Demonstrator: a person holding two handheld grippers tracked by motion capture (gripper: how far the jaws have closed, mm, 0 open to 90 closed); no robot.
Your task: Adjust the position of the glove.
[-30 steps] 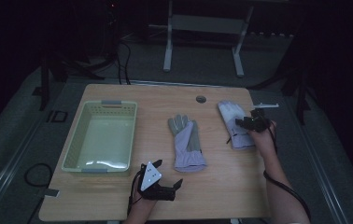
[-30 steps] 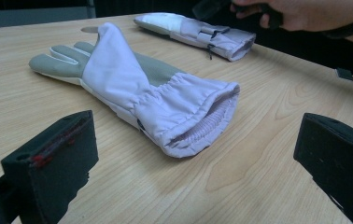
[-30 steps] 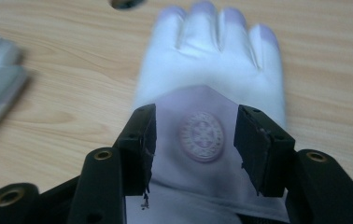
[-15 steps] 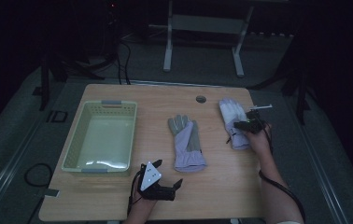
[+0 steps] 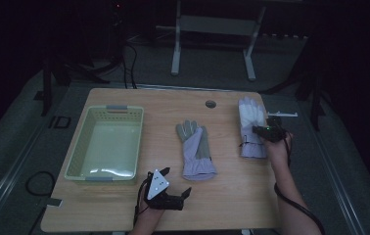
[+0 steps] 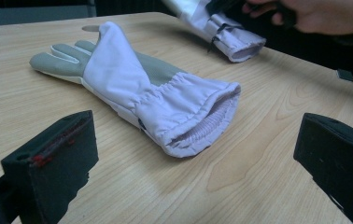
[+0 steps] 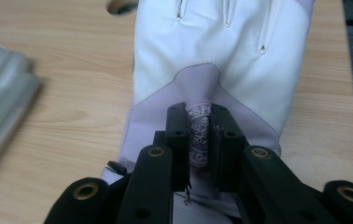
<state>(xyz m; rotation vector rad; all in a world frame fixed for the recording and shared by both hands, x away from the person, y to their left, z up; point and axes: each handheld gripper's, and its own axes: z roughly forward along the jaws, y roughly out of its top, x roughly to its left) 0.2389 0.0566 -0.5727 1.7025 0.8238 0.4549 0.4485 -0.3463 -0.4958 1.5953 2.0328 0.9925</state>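
Lilac glove (image 7: 198,135) fold pinched, right gripper (image 7: 198,140) view; high view hides pinch.

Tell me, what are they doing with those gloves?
A person holds a gripper in each hand at a wooden table. The right gripper has just been closing and now pinches a fold of the white glove near its cuff. The left gripper waits open, pointing at the other glove, which lies flat and untouched. A green basket sits on the table's left side.
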